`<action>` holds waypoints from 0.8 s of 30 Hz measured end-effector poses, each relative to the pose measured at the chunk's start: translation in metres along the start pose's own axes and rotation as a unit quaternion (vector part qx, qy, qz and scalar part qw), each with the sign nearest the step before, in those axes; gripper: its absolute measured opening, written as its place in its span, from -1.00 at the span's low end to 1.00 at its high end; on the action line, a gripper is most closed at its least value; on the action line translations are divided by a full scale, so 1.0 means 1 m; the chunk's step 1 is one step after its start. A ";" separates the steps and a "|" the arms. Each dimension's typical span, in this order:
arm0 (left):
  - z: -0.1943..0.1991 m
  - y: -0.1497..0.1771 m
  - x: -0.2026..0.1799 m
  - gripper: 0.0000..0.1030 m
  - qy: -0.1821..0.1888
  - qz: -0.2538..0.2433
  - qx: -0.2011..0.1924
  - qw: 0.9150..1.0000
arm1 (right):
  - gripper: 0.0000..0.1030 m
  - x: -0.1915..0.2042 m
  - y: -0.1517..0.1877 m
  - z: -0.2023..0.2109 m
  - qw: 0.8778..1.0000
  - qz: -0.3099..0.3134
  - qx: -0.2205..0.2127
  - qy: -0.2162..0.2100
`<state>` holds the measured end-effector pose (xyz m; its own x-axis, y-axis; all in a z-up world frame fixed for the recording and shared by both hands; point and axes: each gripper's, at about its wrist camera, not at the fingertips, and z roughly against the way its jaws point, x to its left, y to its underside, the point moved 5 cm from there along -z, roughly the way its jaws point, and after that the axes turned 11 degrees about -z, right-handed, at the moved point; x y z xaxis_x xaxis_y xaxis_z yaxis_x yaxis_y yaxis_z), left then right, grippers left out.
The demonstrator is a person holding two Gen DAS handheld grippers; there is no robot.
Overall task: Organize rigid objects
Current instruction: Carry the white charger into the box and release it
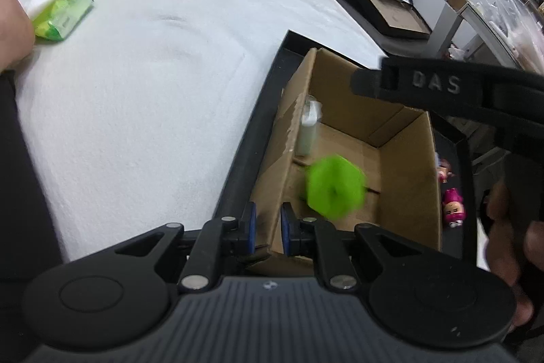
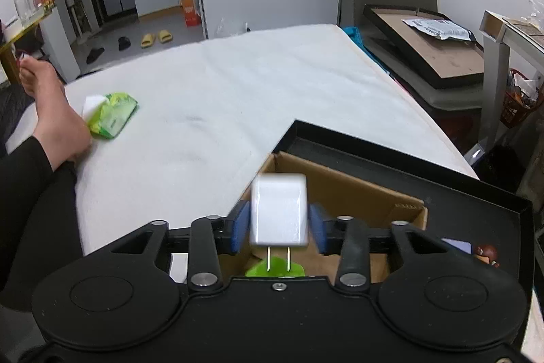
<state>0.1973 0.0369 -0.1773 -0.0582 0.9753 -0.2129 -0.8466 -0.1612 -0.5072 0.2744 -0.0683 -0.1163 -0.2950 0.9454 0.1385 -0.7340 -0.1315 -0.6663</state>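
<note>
Two tongs: my left gripper (image 1: 268, 228), narrow and empty, straddles the box (image 1: 404, 155) wall low in frame, my right gripper (image 2: 279, 223) loosely flanks the blurred charger (image 2: 279, 210) above it, which may tumble outside.

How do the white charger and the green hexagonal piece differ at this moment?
The white charger is a rounded block with two metal prongs; the green hexagonal piece is flat-faced and six-sided. The charger sits between the right gripper pads, above the cardboard box; the green piece is ungripped, inside it. Both appear blurred.
</note>
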 end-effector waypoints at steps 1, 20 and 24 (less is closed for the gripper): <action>0.001 -0.001 0.000 -0.74 0.004 0.002 -0.001 1.000 | 0.00 -0.001 0.000 0.001 1.000 -0.001 -0.002 0.003; 0.010 -0.003 -0.005 -0.74 -0.021 -0.017 -0.010 1.000 | 0.22 -0.064 0.029 0.034 0.998 -0.048 -0.004 0.047; 0.011 -0.003 -0.009 -0.74 -0.030 -0.027 -0.013 0.999 | 0.22 -0.076 0.034 0.039 0.997 -0.054 -0.005 0.052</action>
<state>0.1947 0.0303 -0.1647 -0.0446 0.9898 -0.1350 -0.8356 -0.1111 -0.5380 0.2483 -0.1561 -0.1212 -0.1482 0.9799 0.1334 -0.7519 -0.0240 -0.6589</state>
